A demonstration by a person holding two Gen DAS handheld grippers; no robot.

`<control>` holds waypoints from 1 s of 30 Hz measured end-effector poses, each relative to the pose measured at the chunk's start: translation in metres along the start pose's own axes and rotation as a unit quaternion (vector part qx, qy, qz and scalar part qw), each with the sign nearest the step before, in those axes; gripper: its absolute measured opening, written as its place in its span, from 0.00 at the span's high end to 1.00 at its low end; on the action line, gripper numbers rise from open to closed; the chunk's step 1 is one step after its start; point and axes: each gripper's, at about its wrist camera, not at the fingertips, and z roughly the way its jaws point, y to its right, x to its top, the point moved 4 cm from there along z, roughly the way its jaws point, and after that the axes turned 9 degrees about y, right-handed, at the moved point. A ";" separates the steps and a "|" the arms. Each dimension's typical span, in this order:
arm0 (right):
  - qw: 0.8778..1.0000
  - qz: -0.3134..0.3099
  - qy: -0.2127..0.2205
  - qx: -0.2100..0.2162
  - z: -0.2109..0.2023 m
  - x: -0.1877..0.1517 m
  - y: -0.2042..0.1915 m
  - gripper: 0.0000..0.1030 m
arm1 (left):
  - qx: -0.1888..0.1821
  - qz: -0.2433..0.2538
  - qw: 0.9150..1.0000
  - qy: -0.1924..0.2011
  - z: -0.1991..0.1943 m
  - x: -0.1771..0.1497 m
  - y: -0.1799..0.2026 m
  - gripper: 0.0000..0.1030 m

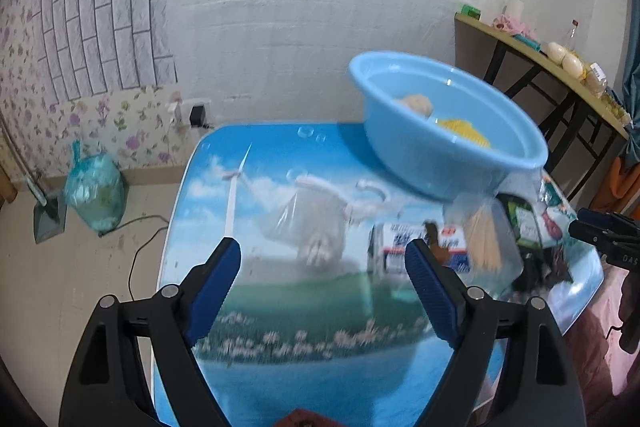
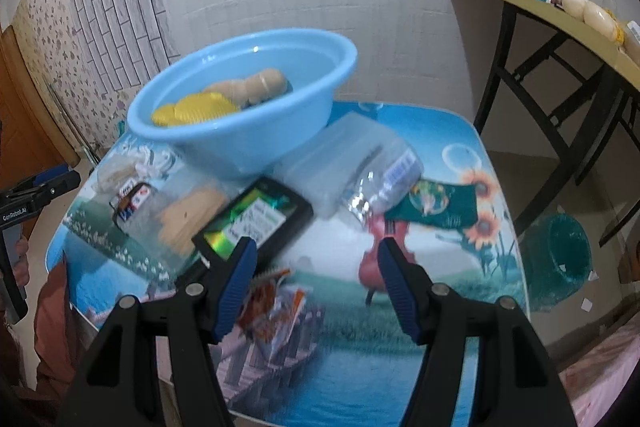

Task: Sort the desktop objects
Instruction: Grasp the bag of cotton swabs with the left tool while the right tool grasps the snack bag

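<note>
My left gripper (image 1: pixel 324 251) hangs open over the picture-printed table (image 1: pixel 320 367), with nothing between its blue pads. Just past its tips lies a clear plastic bag (image 1: pixel 316 223) with something whitish inside. To the right are a small blue-and-white carton (image 1: pixel 400 251) and a bag of wooden sticks (image 1: pixel 484 239). A light blue basin (image 2: pixel 240 131) holds a yellow item (image 2: pixel 196 111) and a tan item (image 2: pixel 256 87). My right gripper (image 2: pixel 318 247) is open; a black box with a green label (image 2: pixel 256 223) lies by its left finger and an orange snack packet (image 2: pixel 272 303) below it.
A clear plastic case (image 2: pixel 348 163) and a green packet (image 2: pixel 436 203) lie right of the basin. A side table (image 2: pixel 560 15) with several items stands at the right. A teal bin (image 2: pixel 560 251) and a tied green bag (image 1: pixel 96 187) sit on the floor.
</note>
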 end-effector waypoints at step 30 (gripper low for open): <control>0.997 -0.015 -0.056 0.044 0.018 -0.034 -0.024 0.39 | -0.003 -0.027 0.999 -0.041 0.054 -0.004 -0.015 0.19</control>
